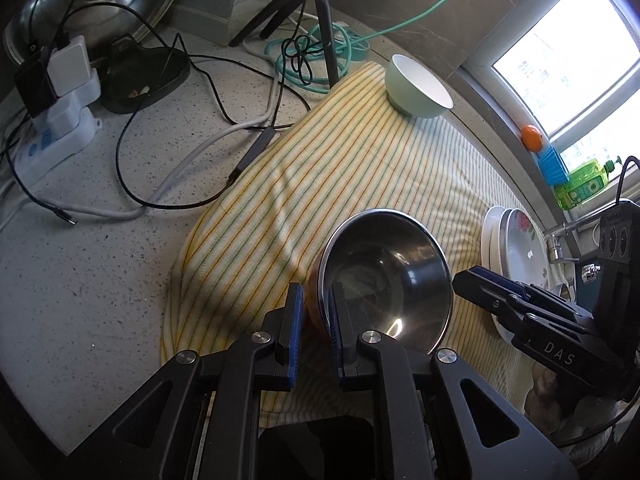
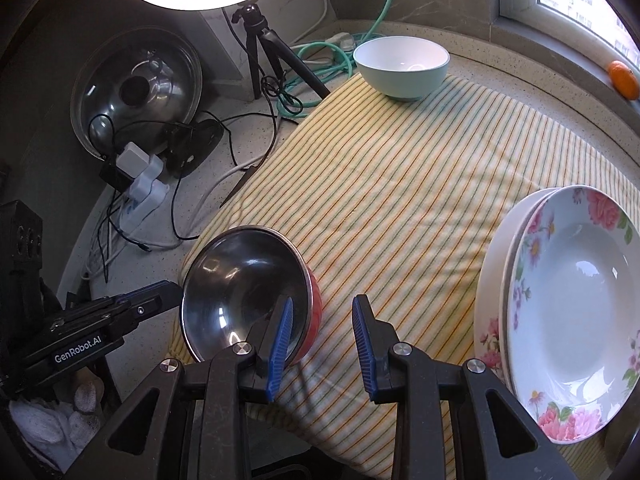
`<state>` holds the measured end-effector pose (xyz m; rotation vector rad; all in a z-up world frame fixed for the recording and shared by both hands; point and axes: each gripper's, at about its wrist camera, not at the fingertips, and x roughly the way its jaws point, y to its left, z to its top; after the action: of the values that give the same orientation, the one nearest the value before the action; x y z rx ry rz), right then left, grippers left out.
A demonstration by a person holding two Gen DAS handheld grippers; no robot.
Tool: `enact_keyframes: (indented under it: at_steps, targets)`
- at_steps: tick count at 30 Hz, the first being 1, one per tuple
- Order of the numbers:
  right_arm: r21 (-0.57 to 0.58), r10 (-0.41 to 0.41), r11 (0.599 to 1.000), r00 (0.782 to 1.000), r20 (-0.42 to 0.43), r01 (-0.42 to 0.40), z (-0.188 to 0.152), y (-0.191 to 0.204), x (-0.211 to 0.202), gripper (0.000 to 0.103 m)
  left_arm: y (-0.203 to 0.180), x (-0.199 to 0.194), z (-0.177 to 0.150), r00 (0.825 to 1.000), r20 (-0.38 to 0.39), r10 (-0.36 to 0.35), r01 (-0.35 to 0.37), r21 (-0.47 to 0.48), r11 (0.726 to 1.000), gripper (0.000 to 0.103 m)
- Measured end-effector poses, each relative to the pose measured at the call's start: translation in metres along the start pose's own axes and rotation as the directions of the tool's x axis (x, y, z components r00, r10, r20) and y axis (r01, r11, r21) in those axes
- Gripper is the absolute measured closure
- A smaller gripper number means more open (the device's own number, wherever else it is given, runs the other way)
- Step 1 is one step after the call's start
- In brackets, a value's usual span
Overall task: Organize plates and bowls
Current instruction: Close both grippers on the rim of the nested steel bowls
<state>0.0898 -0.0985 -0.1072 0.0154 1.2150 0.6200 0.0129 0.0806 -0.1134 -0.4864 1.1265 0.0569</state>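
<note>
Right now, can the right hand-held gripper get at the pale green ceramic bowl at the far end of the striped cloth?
Probably yes: the right hand-held gripper is open, and only bare striped cloth lies before the pale green ceramic bowl.

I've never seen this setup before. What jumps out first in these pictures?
A shiny steel bowl tilted on a striped cloth, its rim pinched by the left gripper. The floral plate is stacked at the cloth's right edge, a pale green bowl at its far end.

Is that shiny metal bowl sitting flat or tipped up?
Tipped. The metal bowl leans on the striped cloth, its rim clamped by the left tongs.
</note>
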Motion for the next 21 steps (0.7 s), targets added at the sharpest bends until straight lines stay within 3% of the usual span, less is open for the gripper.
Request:
enact_keyframes:
  at_steps: [6, 21]
  targets:
    - [0.002, -0.007, 1.0, 1.0, -0.025, 0.007, -0.002, 0.0, 0.008, 0.076, -0.004, 0.011, 0.0, 0.999, -0.03, -0.016, 0.016, 0.008, 1.0, 0.092]
    - [-0.004, 0.019, 1.0, 0.998, -0.052, -0.019, 0.001, 0.007, 0.02, 0.096, -0.001, 0.021, 0.004, 0.999, -0.05, -0.015, 0.015, 0.011, 1.0, 0.092]
